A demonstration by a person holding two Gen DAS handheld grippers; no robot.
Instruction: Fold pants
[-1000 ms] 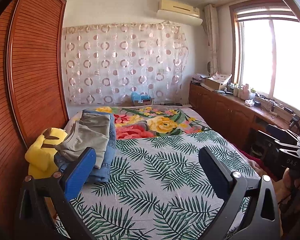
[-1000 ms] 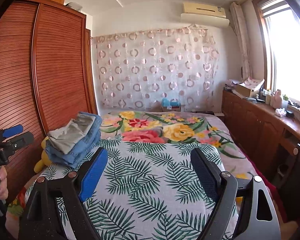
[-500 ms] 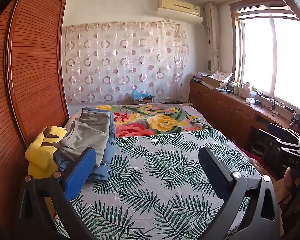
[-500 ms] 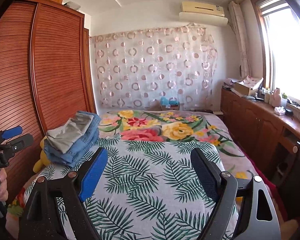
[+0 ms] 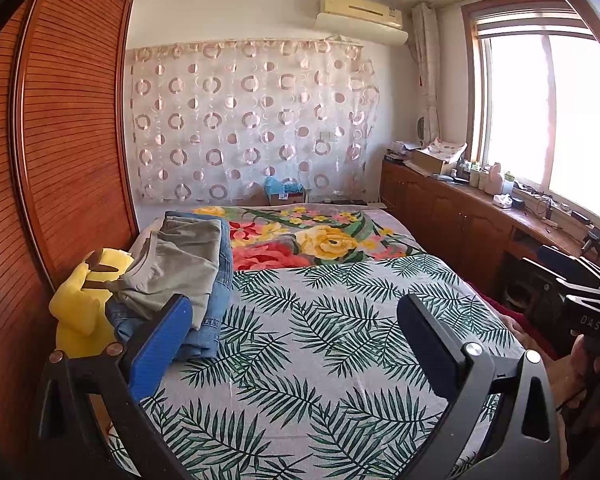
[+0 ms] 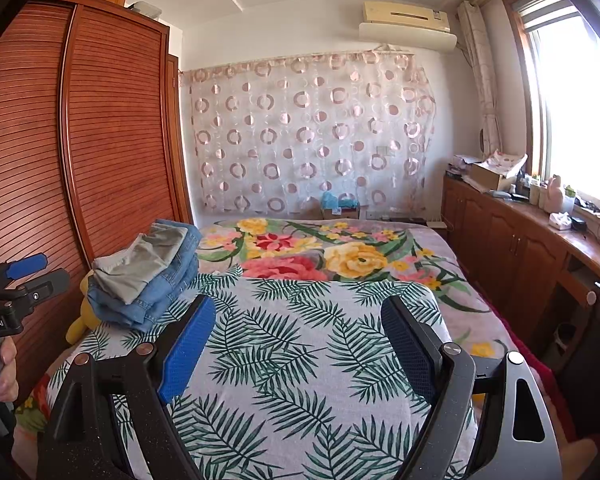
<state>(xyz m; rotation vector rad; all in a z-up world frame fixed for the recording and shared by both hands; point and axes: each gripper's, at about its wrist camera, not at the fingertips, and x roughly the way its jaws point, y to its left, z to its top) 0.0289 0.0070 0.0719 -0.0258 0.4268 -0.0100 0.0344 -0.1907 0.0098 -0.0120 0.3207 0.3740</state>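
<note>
1. Nothing is being shifted since the earlier frames: both tools and the clothes are being kept in the same places.
2. The left tool [image 5: 296, 344] is being held with its jaws wide apart, nothing between them, above the bed [image 5: 340, 360].
3. The right tool [image 6: 296, 344] is likewise being held spread and empty over the leaf-print cover.
4. The folded pants [image 5: 180, 268] are being kept in a stack at the bed's left edge, touching a yellow plush toy [image 5: 84, 304], beside the wardrobe [image 5: 68, 140].
</note>
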